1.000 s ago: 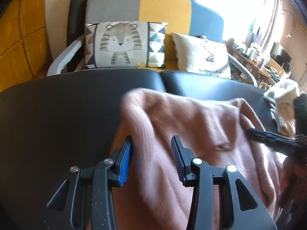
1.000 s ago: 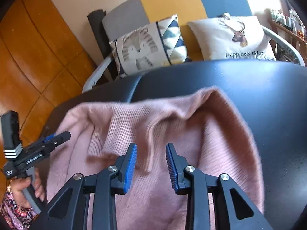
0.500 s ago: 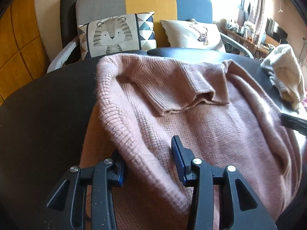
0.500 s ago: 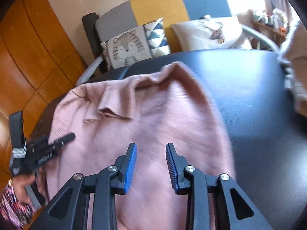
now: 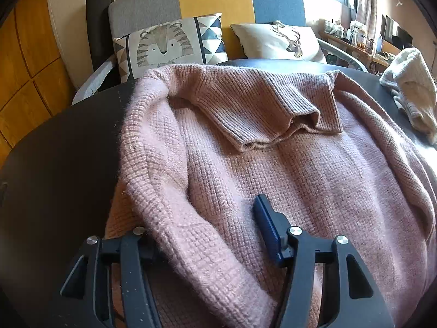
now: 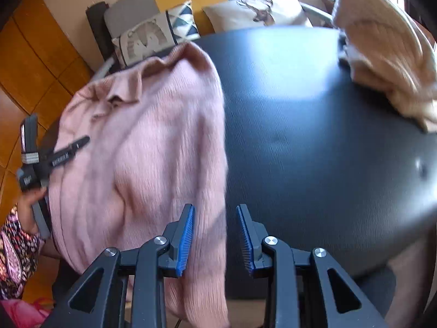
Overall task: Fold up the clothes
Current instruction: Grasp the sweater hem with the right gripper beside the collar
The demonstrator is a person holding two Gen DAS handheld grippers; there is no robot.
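Left wrist view first: the pink sweater (image 5: 273, 164) lies spread on the black table (image 5: 60, 150), collar end away from the camera and one ribbed cuff (image 5: 262, 114) laid across the chest, so a sleeve looks already folded in. The left gripper (image 5: 202, 229) has just been opening its jaws, and a thick roll of the sweater's side edge runs between them. Only the blue pad of the right-hand finger (image 5: 269, 229) shows, standing clear of the knit; the other finger is buried under the roll, so whether it touches is hard to say. It reads as a let-go after laying that edge down. A cream garment (image 5: 407, 95) waits at the table's far right, part cut off by the frame. Beyond the table are a sofa (image 5: 213, 2) and a tiger cushion (image 5: 164, 46).

Right wrist view now, and it is blurred. The right gripper (image 6: 215, 235) hangs partly open with nothing in it, over the sweater's right edge where it meets bare table, likely placed to take that side next. The sweater's near hem drops over the table edge, out of view. At the left the other gripper rests on the knit, a hand (image 6: 32, 196) on its grip and a floral sleeve (image 6: 16, 243) below; its jaws can't be made out from here.
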